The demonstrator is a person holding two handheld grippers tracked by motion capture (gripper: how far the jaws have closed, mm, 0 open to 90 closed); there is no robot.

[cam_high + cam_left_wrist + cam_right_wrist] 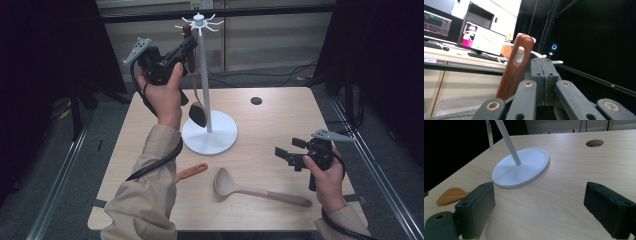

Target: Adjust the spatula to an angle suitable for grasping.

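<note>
spoon handle (515, 70): dark reddish wood, smooth, soft sheen, stamped lettering
rack (209, 134): white, smooth, matt; thin pole, round base at 12 o'clock of the ladle
ladle (257, 190): beige, matt, looks like silicone or plastic
spatula (450, 195): orange, smooth, looks like plastic
table (574, 170): pale wood grain, smooth, matt
left gripper (544, 66) pads: black, matt, rubbery
sleeve (145, 200): tan cloth

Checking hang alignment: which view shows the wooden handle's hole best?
Left gripper view: the handle's hole is close up, with a white hook through it. High view shows the wooden spoon hanging on the white rack, hole unresolved. Right gripper view offers the rack's base.
</note>
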